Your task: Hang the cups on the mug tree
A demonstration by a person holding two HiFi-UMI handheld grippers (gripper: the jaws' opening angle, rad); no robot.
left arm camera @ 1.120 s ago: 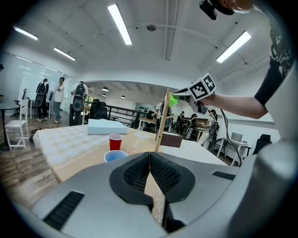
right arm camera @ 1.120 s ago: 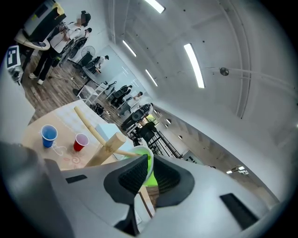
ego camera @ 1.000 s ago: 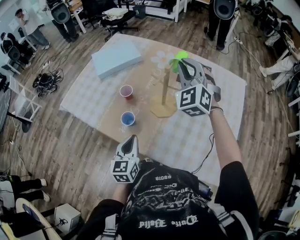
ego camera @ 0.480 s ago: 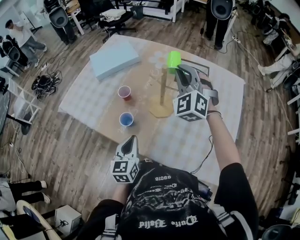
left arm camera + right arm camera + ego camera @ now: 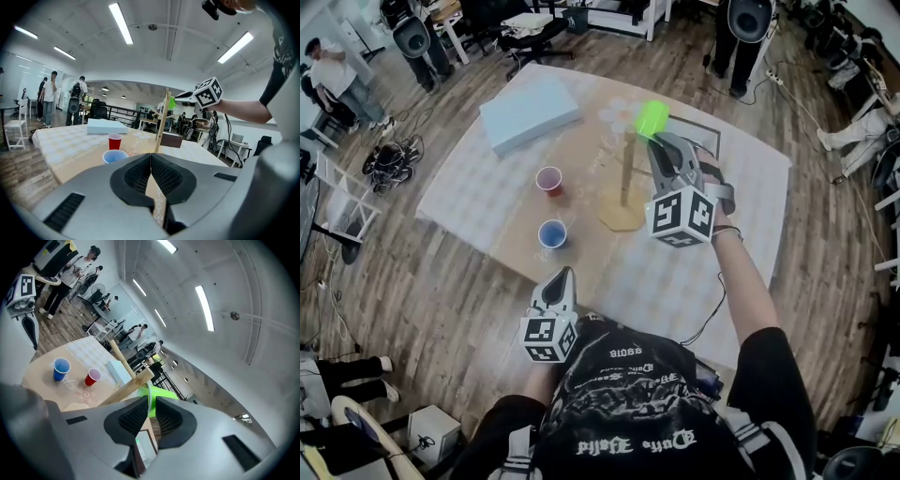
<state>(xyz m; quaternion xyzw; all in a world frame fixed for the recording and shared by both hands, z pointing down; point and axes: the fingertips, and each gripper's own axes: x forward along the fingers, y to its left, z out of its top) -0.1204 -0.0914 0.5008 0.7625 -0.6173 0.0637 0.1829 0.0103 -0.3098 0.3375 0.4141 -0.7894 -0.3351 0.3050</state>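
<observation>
While my right claw (image 5: 150, 408) pinches the green cup (image 5: 161, 393) by its rim beside a peg (image 5: 131, 384) high on the mug tree (image 5: 625, 173), my left claw (image 5: 151, 173) hangs pressed together, empty, at the surface (image 5: 675, 272)'s near edge; the red cup (image 5: 549, 180) and blue cup (image 5: 552, 233) stand near the tree's base.

An open lab-like workroom: strip lights (image 5: 121, 22) on a white ceiling, wheeled office chairs (image 5: 412, 36) and loose cables (image 5: 391, 159) on plank flooring (image 5: 441, 281), people (image 5: 50, 96) standing beyond the desk's (image 5: 741, 234) far edge.
</observation>
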